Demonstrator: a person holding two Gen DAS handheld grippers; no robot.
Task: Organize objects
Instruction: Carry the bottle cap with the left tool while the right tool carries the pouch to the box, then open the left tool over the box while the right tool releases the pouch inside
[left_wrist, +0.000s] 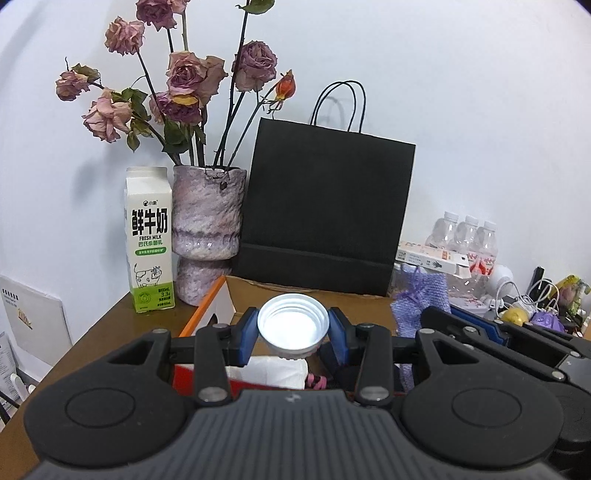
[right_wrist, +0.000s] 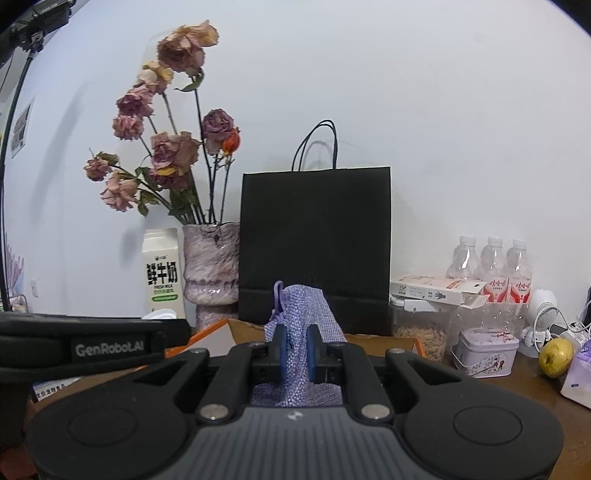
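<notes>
Left gripper (left_wrist: 293, 328): clamped on a white screw lid (left_wrist: 293, 325), open side toward the camera, held above the cardboard box (left_wrist: 229, 295) at 6 o'clock of the black paper bag (left_wrist: 325, 206). Right gripper (right_wrist: 296, 347): closed on a purple mesh pouch (right_wrist: 303, 314), raised over the same box, at 6 o'clock of the bag. Step in hand, by judgement: carrying both items for placement. Next move likely calls for lowering each item into the box, clear of the tissue pack (left_wrist: 275, 371) below the lid, then releasing
</notes>
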